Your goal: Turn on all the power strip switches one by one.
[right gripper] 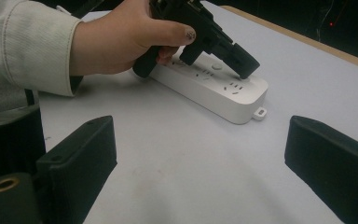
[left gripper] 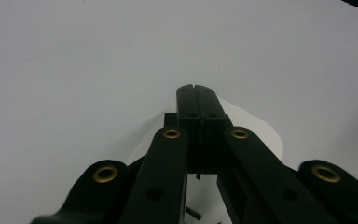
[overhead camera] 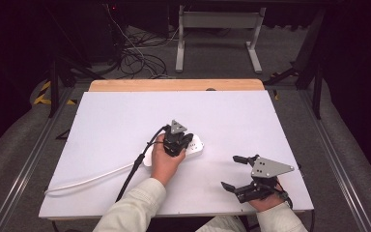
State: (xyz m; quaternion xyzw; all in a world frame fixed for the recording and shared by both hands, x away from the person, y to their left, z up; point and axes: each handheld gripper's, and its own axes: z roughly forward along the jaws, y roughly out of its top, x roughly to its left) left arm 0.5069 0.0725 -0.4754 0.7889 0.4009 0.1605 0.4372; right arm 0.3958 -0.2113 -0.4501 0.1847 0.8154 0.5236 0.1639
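Note:
A white power strip (overhead camera: 196,145) lies flat near the middle of the white table (overhead camera: 116,121), and its white cord (overhead camera: 87,181) runs off to the front left. A hand holds my left gripper (overhead camera: 188,141) over the strip, jaws shut, tips pointing down onto its far end. In the right gripper view the left gripper (right gripper: 244,66) touches the strip (right gripper: 214,91) by the end socket. In the left gripper view the shut jaws (left gripper: 196,92) cover most of the strip (left gripper: 263,135). My right gripper (overhead camera: 231,172) stands open near the front right edge, nothing between its jaws (right gripper: 200,154).
A wooden strip (overhead camera: 174,85) borders the table's far edge. Beyond it stand a grey desk frame (overhead camera: 217,29) and loose cables on the floor (overhead camera: 135,55). The left gripper's black cable (overhead camera: 134,170) trails to the front edge.

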